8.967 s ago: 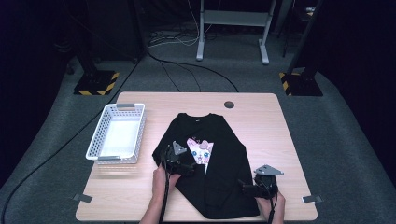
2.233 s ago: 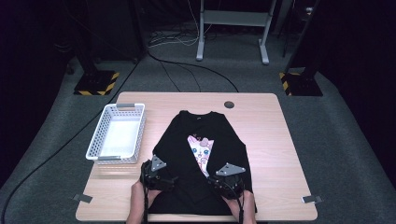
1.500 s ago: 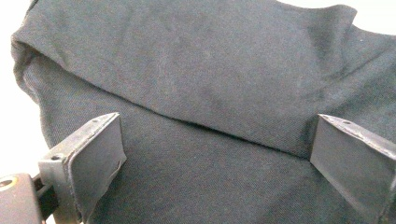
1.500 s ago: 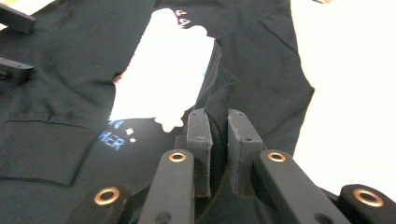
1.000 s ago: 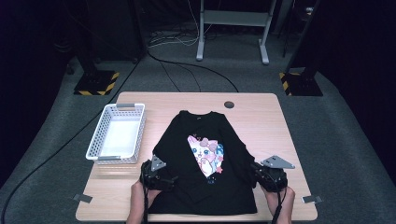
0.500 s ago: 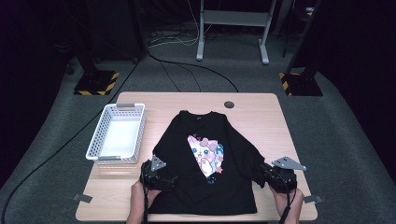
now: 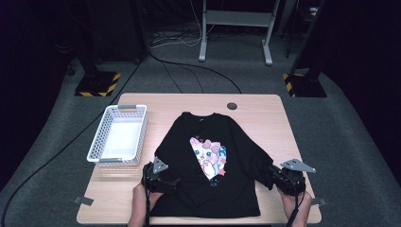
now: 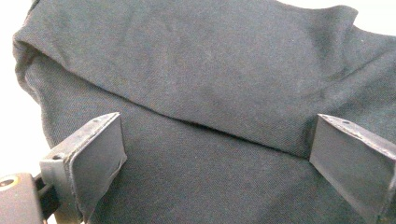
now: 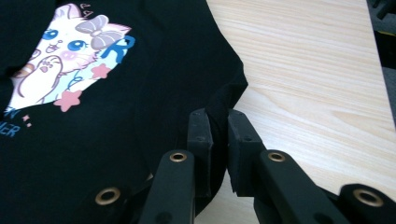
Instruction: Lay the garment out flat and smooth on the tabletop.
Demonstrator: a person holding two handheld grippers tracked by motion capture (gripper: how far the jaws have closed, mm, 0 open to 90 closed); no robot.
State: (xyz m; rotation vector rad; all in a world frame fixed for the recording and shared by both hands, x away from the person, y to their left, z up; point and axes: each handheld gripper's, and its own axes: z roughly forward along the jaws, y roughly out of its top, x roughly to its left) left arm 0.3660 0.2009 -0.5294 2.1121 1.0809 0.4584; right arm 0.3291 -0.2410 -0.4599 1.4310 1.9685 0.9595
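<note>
Item: black T-shirt (image 7: 213,165), on bench (image 7: 255,101). Right gripper (image 9: 218,135) clamped on sleeve, newly drawn outward, spreading it. Left gripper (image 8: 215,154) apart over folded left edge, next to unfold.

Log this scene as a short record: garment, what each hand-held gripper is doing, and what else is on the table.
garment: black T-shirt with a cartoon cat print, lying front up on the wooden table
right hand-held gripper: shut on the sleeve
left hand-held gripper: jaws wide open over the shirt's fabric
other: empty white basket, left of the shirt
</note>
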